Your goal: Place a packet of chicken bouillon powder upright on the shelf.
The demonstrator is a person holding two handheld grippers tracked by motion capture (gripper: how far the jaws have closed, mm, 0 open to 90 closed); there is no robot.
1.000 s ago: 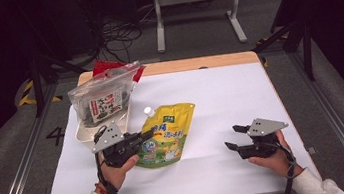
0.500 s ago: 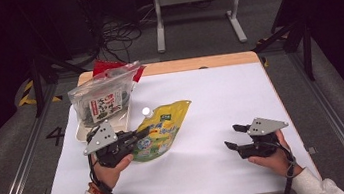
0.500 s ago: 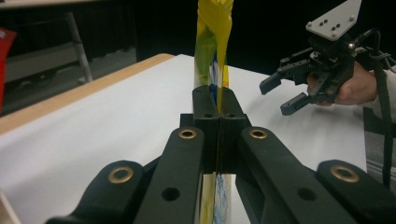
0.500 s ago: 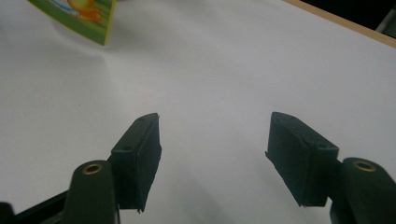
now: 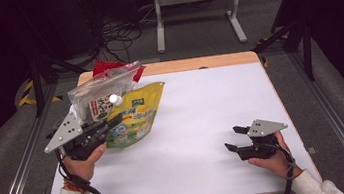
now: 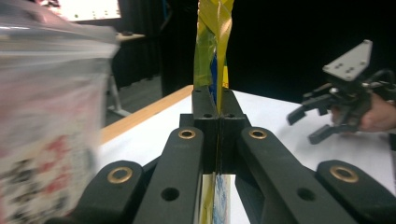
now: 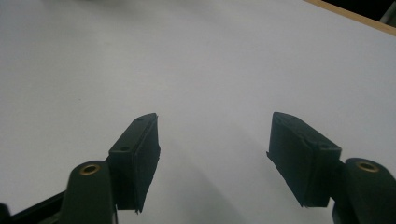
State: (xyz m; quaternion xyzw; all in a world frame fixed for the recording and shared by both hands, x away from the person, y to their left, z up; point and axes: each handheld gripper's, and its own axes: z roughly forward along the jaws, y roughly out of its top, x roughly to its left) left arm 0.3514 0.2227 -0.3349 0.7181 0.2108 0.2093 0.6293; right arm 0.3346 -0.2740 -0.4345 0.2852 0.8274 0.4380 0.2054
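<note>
Left tongs [image 5: 112,121] clamped on the edge of a yellow pouch [image 5: 134,114], jaws pressed together with the film pinched between them. Pouch lifted and tilted over the left part of the white surface [image 5: 203,123]; lower edge hard to judge, touching the sheet or just above it. Print on the pouch too small to read. In the left gripper view, pouch [image 6: 214,42] seen edge-on, rising as a thin yellow-and-blue strip from between the closed jaws, top cut off by the frame, a sliver more showing below the linkage.

Clear bag [image 5: 101,93] just behind the pouch, near the far left corner of the surface, partly covered by the pouch's upper edge; a small white cap [image 5: 115,99] sits where the two overlap, owner unclear. Something red [image 5: 105,65] behind the bag, mostly hidden. In the left gripper view, bag [image 6: 51,116] blurred and close, cropped at the left and bottom, red and dark print unreadable.

Right tongs [image 5: 232,138] apart, nothing between the jaws, resting low at the near right of the surface, well apart from the pouch. Right hand [image 5: 268,157] partly under the grey plate. In the right gripper view, pads [image 7: 140,154] spread over bare white sheet.
</note>
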